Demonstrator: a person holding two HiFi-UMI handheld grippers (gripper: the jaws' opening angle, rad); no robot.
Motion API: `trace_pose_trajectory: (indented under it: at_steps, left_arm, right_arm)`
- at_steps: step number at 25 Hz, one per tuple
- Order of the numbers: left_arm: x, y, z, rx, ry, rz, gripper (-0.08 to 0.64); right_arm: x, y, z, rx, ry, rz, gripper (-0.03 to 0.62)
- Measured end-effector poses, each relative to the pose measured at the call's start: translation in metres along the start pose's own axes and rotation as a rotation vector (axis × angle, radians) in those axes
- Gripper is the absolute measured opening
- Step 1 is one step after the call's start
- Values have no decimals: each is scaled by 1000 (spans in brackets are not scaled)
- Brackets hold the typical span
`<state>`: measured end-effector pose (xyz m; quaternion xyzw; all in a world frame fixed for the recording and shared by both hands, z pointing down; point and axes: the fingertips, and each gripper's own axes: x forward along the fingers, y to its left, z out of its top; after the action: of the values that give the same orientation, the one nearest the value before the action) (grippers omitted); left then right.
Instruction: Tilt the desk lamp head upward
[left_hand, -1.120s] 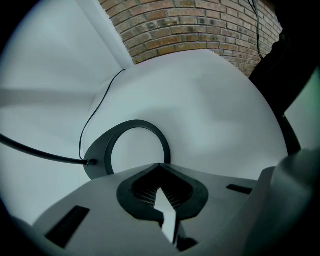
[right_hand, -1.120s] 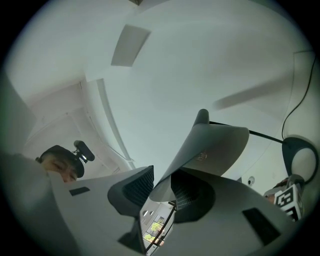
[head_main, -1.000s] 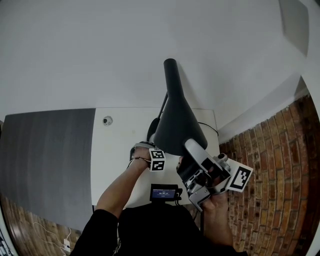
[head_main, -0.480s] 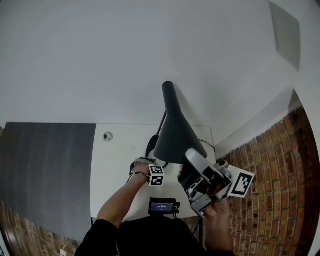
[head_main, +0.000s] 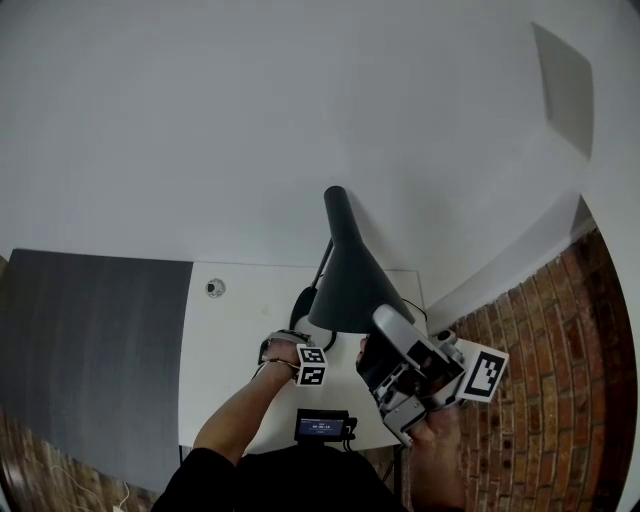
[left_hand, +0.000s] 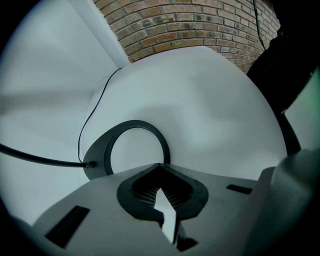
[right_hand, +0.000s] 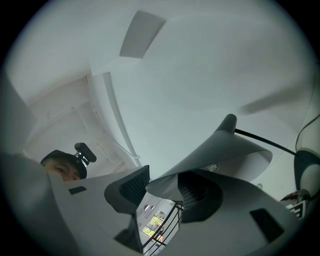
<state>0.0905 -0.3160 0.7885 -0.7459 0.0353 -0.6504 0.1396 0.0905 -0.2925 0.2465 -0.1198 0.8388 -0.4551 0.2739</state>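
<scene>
Opening just now: right hand-held gripper (right_hand: 166, 194) | lamp head (right_hand: 225, 150) rim between jaws

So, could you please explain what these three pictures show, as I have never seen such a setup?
There is no robot: a person holds a two-jaw gripper in each hand. One picture comes from a camera on the person's head, looking down at a white desk; the other two come from cameras riding on the grippers. On the desk stands a desk lamp with a dark cone shade, a ring-shaped base and a cable. The left gripper points down near the base, jaws shut and empty. The right gripper has the shade's rim between its jaws, which have just been opening and do not seem to press on it.
</scene>
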Motion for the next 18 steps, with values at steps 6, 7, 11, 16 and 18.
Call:
trace_pose_trajectory:
  at_steps: [6,7,11,16,18]
  left_arm:
    - [-1,-1,0,-1,1,0,-5]
    - [0,0,-1,-1,0,2,-5]
    - [0,0,-1,0,-3,4,-5]
    - [0,2,1,8,-6,6,-5]
    - [0,3,2,11,-7,6,-5]
  right_arm:
    - [8,6,8,40,-11,-7,169]
    - [9,7,9,43,-13,-9,170]
    - [14,7,12,69,-22,-17,172]
    - [18,5,21,105,-24,-43,172]
    - [19,5,24,117,-31,-47,172]
